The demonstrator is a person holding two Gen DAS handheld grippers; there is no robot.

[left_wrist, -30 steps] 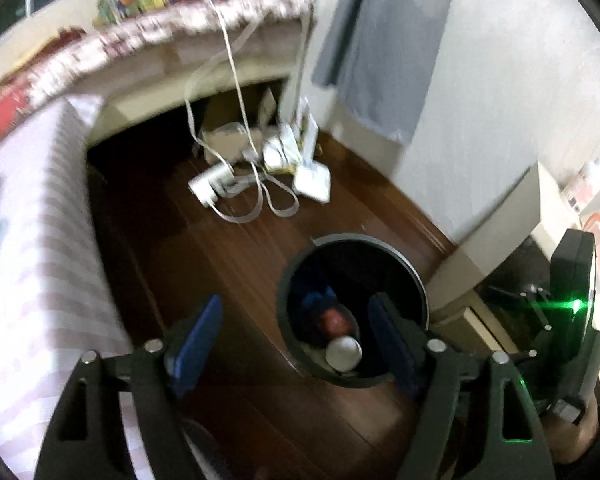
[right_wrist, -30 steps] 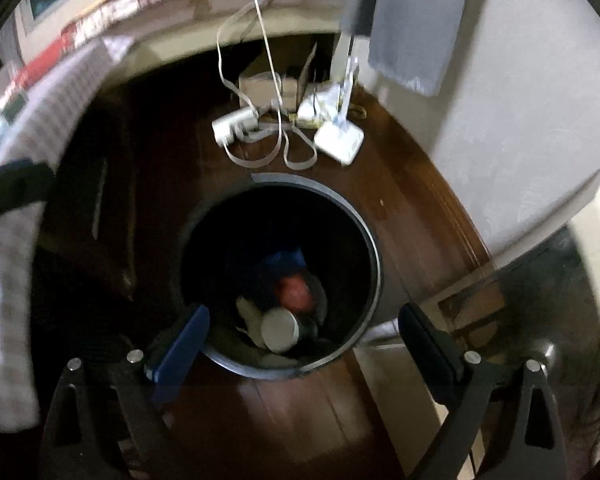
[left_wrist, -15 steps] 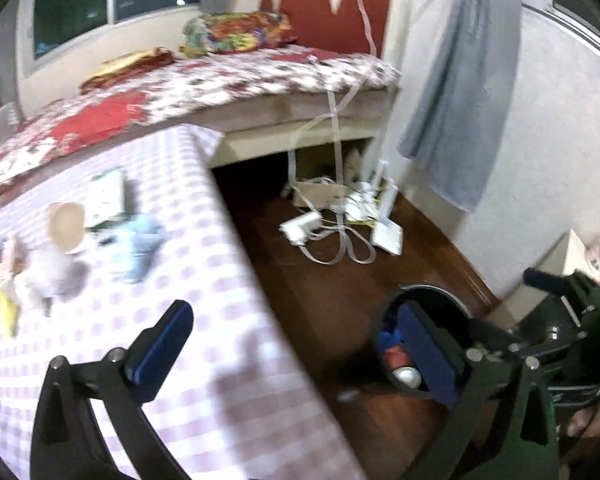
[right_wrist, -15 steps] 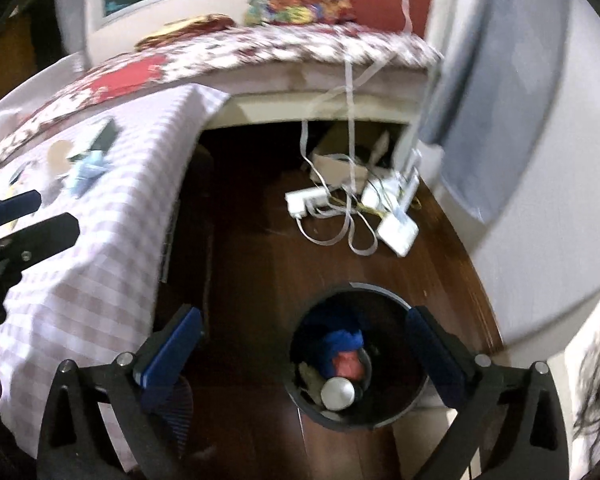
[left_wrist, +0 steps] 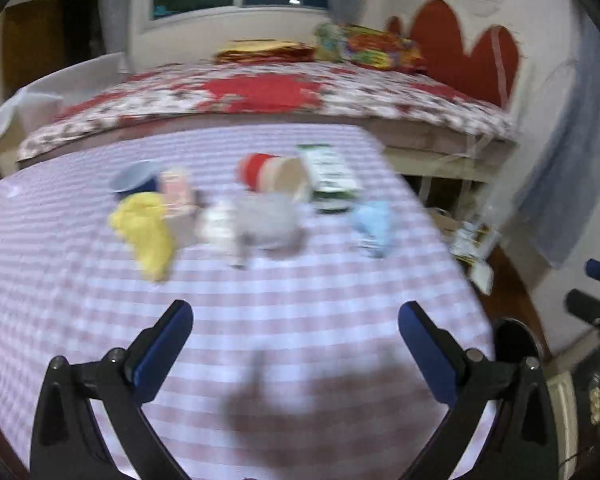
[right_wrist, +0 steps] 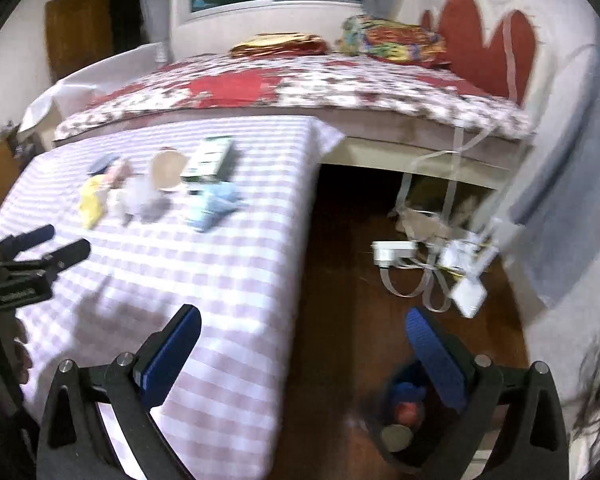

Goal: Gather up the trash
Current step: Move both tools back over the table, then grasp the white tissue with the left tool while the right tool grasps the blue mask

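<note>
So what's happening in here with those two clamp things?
A person is clearing trash off the checked table with a gripper in each hand. Both the left gripper and right gripper are open and empty. A yellow wrapper, paper cup and blue wrapper wait there; the bin already holds some.

You are looking at a tabletop (left_wrist: 300,320) showing a pale lilac-and-white check. On it, a yellow wrapper (left_wrist: 148,232) is glowing brightest, beside a pink scrap (left_wrist: 176,192) and a grey-blue cup (left_wrist: 134,178). A paper cup (left_wrist: 272,176) is showing a red band and tan inside; a green-and-white packet (left_wrist: 330,172) and a pale blue wrapper (left_wrist: 372,226) are lying near it. Your left claw (left_wrist: 294,344) and right claw (right_wrist: 300,348) are both wearing blue pads on black arms. The bed (right_wrist: 300,84) is showing a red-and-white floral print, the headboard (right_wrist: 488,36) plain red. The floor (right_wrist: 340,280) is looking dark reddish brown.
</note>
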